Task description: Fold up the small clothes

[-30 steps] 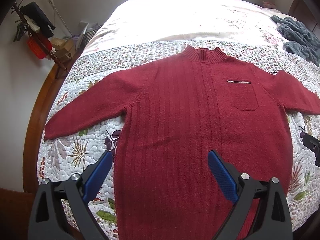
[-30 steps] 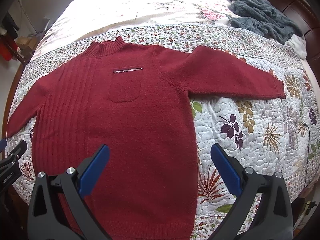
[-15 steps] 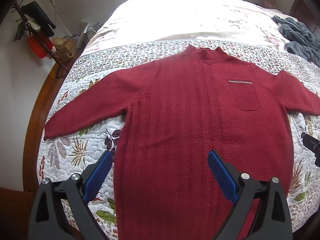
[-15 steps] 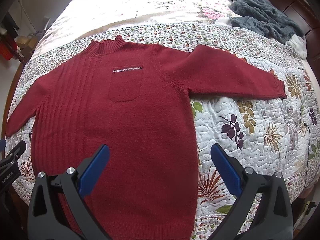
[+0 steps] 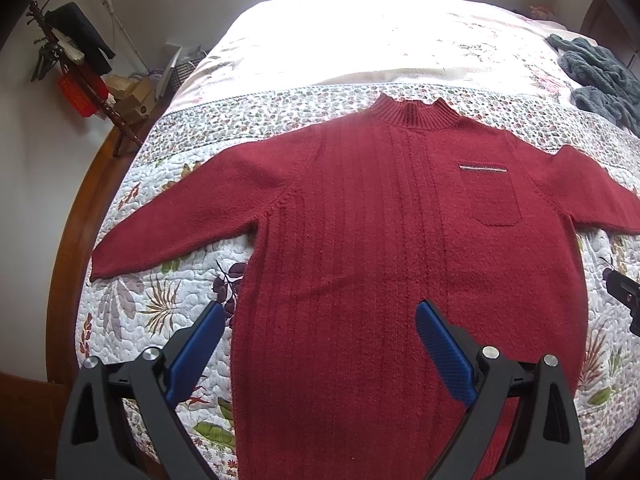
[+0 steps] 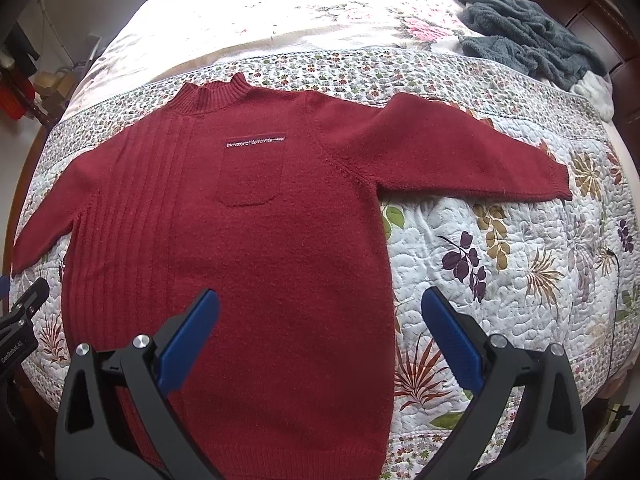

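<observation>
A dark red knit sweater (image 5: 380, 240) (image 6: 248, 240) lies flat and face up on the bed, collar away from me, both sleeves spread out to the sides. It has a chest pocket (image 6: 252, 172) with a pale trim. My left gripper (image 5: 320, 320) hovers open over the sweater's lower left part, holding nothing. My right gripper (image 6: 320, 312) hovers open over the lower right part, its right finger over the quilt. Each gripper's edge shows in the other's view, as the right gripper (image 5: 624, 296) and the left gripper (image 6: 20, 320).
The bed carries a floral quilt (image 6: 500, 260) and a pale cover (image 5: 380, 40) farther back. A grey-blue fluffy garment (image 6: 528, 36) is heaped at the far right. A wooden bed frame (image 5: 68, 248) curves along the left; a coat stand (image 5: 76, 64) and boxes stand beyond.
Both gripper views have crept slightly; the sweater sits a touch lower in frame. Nothing was grasped or moved.
</observation>
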### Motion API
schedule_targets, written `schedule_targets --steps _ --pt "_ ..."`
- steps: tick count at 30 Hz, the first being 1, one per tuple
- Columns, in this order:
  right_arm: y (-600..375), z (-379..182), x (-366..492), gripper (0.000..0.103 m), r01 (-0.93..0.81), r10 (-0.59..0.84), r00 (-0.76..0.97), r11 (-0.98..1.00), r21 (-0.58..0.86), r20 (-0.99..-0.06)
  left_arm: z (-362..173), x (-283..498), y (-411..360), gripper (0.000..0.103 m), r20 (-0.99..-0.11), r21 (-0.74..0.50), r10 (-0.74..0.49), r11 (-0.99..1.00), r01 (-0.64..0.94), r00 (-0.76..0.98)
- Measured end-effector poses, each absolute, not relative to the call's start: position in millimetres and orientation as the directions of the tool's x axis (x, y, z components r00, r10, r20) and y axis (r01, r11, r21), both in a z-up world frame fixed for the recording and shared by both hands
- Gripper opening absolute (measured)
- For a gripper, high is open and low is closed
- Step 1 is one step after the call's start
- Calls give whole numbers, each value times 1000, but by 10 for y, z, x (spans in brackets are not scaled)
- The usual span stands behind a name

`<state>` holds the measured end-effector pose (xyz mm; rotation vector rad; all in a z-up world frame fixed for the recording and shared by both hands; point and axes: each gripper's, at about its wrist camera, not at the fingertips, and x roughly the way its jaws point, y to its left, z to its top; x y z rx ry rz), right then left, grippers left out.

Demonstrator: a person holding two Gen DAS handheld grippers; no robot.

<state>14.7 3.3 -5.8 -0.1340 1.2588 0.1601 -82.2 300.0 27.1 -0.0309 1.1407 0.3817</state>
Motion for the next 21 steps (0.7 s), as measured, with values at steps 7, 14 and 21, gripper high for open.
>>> schedule_targets --steps 7,14,21 --pt "35 -71 141 100 -195 48 297 981 -12 -954 262 -823 3019 96 -891 167 280 934 -316 357" --pt "16 -79 153 100 -193 53 297 981 -6 -953 265 -805 3004 96 -889 168 281 934 -314 361" --pt "-57 -97 207 100 -184 56 295 983 0 -954 256 -706 2920 96 -891 165 274 938 -306 361"
